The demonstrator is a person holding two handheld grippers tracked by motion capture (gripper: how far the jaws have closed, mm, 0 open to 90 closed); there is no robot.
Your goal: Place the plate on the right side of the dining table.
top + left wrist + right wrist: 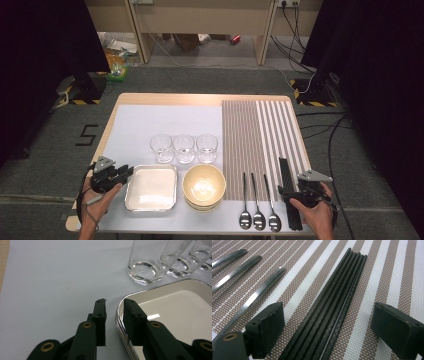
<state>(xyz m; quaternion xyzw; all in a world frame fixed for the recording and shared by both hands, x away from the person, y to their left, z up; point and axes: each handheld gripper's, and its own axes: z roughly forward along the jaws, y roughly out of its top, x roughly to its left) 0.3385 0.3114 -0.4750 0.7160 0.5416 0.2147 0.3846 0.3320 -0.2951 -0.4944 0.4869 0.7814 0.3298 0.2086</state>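
Straddling black chopsticks [332, 315], the right gripper [334, 325] gapes beside spoons [249, 302].

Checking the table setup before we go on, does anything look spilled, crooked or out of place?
Nothing stands out. The three glasses stand upright in a row, tray, bowl, spoons and chopsticks lie tidy, no spills.

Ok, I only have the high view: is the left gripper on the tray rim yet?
Observer: The left gripper straddles the tray rim at a corner, one jaw outside over the white mat, one over the inside. The jaws are not closed on it.
Operator: And the right one?
Observer: The right gripper is wide open, with the bundle of black chopsticks lying between its jaws, apart from both.
Operator: Anything close to those jaws?
Observer: The nearest spoon has its handle running right beside one jaw.
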